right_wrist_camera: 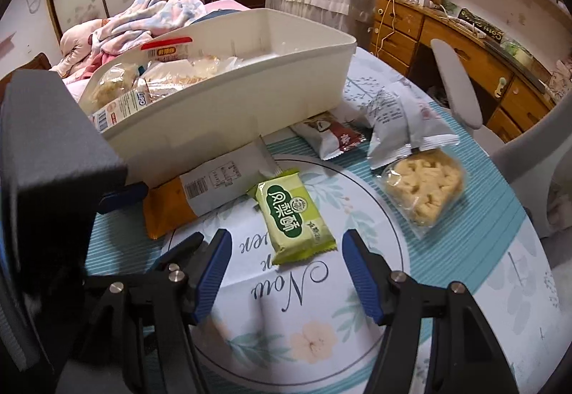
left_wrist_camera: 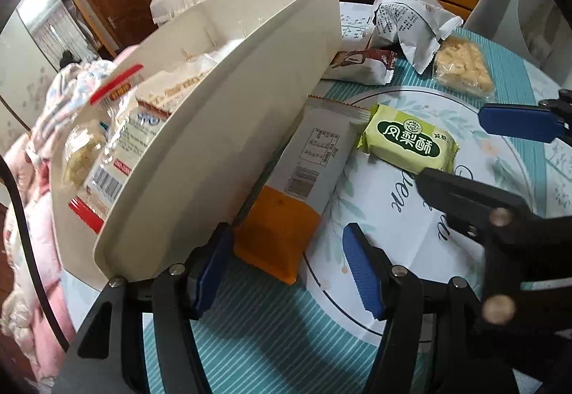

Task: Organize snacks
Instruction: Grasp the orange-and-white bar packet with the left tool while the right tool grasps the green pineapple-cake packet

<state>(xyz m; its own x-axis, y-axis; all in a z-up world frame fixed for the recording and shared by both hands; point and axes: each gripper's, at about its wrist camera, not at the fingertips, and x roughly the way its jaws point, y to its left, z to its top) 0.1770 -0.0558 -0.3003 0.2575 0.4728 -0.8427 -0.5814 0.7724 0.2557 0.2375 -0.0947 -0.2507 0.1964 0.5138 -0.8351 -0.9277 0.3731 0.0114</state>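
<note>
On the round surface (right_wrist_camera: 482, 251) with its teal-striped, floral printed cloth, a cream plastic bin (right_wrist_camera: 228, 108) stands at the far side, already loaded with clear-wrapped snacks; one of them shows a red band and a barcode, its lettering too small to read. Script printed on the cloth reads "Now" upside down in the right wrist view.

Just in front of the bin lies a long white-and-orange packet (left_wrist_camera: 304, 179), back side up, with a nutrition table and barcode showing; its far end is tucked against the bin wall. Beside it sits a small green pillow-pack pastry (right_wrist_camera: 295, 215) labelled 凤梨酥 in white characters on a dark green badge. Farther off are a dark-red-and-white wrapper (right_wrist_camera: 330, 140), a silver-white bag (right_wrist_camera: 397, 122) covered in fine print, and a clear bag of pale yellow puffed pieces (right_wrist_camera: 422, 190).

The left tool (left_wrist_camera: 286, 272) stands about half open over the orange end of the long packet, its blue pads on either side without pressing it. The right tool (right_wrist_camera: 282, 272) hovers half open just short of the green pastry, holding nothing.
</note>
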